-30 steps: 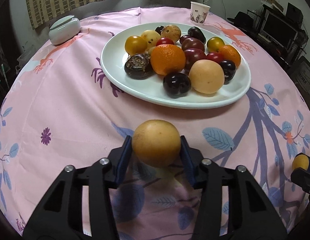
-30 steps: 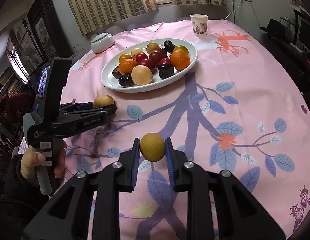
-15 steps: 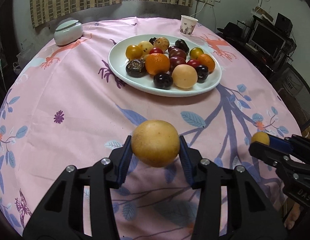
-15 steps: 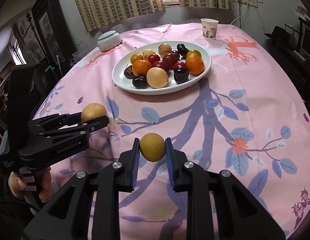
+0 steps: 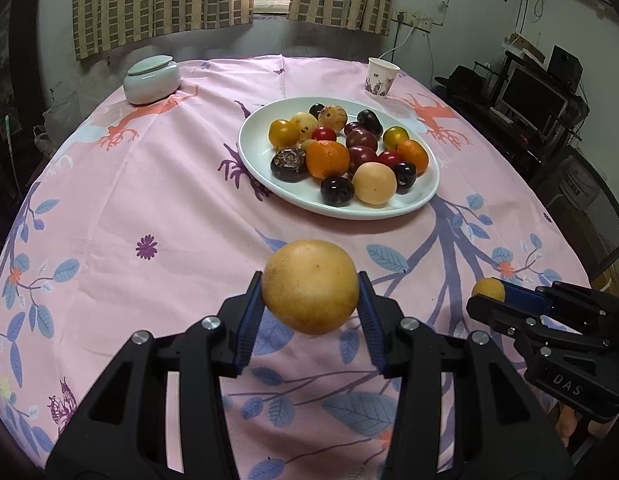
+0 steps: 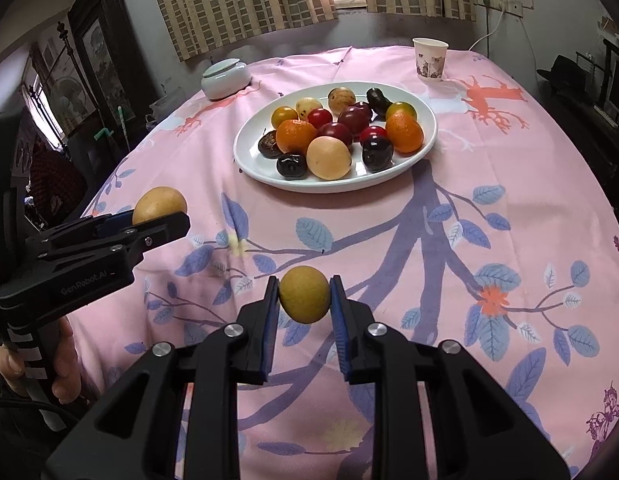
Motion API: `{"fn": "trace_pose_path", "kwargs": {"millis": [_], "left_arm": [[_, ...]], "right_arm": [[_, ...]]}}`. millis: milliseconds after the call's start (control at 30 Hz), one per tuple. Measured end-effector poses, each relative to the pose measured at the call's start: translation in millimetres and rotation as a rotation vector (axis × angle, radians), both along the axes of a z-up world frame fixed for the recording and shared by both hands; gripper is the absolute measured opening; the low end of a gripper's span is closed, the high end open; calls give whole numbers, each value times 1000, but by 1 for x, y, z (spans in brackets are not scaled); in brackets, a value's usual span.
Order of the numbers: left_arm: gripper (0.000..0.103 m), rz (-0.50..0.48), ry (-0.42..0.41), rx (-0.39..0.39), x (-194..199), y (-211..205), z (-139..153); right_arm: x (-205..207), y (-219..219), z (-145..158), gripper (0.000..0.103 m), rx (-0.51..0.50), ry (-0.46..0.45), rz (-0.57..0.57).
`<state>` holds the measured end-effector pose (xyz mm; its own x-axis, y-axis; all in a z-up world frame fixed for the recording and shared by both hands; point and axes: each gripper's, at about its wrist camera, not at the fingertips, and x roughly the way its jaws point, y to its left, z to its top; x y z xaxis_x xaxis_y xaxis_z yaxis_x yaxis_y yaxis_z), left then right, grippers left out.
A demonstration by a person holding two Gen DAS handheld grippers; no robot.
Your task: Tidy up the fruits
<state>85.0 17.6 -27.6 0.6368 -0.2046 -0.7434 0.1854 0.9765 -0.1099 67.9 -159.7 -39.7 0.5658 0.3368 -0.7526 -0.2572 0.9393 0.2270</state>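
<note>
Round tabletop [image 5: 157,184] under a pink leaf-print cloth, its near half bare. White plate [image 5: 261,168] piled with fruit sits toward the far edge, between a lidded jar [image 5: 151,80] and a paper cup [image 5: 380,77]. Left hand-held gripper [image 5: 310,312] pinches a large yellow fruit [image 5: 309,286] above the cloth; right hand-held gripper [image 6: 304,307] pinches a smaller yellow fruit [image 6: 304,294].

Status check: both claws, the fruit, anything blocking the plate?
Left claw shut on large yellow-brown round fruit. Right claw shut on small yellow-green round fruit. White oval plate crowded, near rim free. Path clear.
</note>
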Motion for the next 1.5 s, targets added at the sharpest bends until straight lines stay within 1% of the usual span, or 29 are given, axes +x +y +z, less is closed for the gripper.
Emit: {"fn": "trace_pose_path", "kwargs": {"millis": [133, 300, 400, 467, 533, 600, 700, 767, 933, 1100, 1133, 1167, 1200, 1233, 1267, 1333, 1400, 1500], "left_arm": [[46, -1, -12, 19, 10, 0, 10], [46, -1, -28, 35, 33, -1, 28], [46, -9, -17, 63, 57, -6, 35], [46, -30, -3, 49, 78, -9, 41], [46, -21, 11, 37, 105, -12, 44], [46, -12, 43, 38, 134, -19, 42], [46, -18, 115, 38, 172, -33, 28], [46, -17, 150, 45, 187, -42, 18], [47, -4, 200, 27, 203, -44, -2], [47, 32, 198, 17, 213, -38, -7], [49, 39, 190, 17, 214, -38, -6], [59, 46, 181, 18, 215, -37, -4], [75, 55, 170, 19, 215, -36, -1], [82, 70, 156, 22, 215, -35, 4], [87, 81, 137, 22, 213, -34, 9], [88, 84, 111, 32, 209, -34, 18], [88, 79, 97, 38, 202, -33, 26], [90, 62, 54, 53, 184, -34, 41]], "right_arm": [[8, -2, 11, 25, -27, -31, 6], [35, -6, 30, 25, -48, -56, 10], [60, -5, 40, 25, -72, -57, 21], [78, -4, 45, 25, -90, -50, 17], [99, 0, 48, 25, -99, -45, 16], [120, 5, 47, 25, -111, -39, 7], [151, 8, 40, 25, -110, -18, -29], [167, 7, 31, 25, -107, -3, -55], [191, 4, 10, 25, -91, 28, -72], [194, 7, 7, 26, -78, 11, -54], [194, 8, 8, 27, -81, 1, -55], [194, 9, 10, 49, -96, -12, -60], [193, 10, 12, 79, -122, -25, -73], [192, 10, 13, 89, -145, -42, -87], [188, 11, 17, 98, -172, -68, -103], [184, 10, 23, 99, -195, -88, -109], [179, 8, 29, 99, -206, -79, -117], [167, 3, 34, 100, -192, -62, -113]]}}
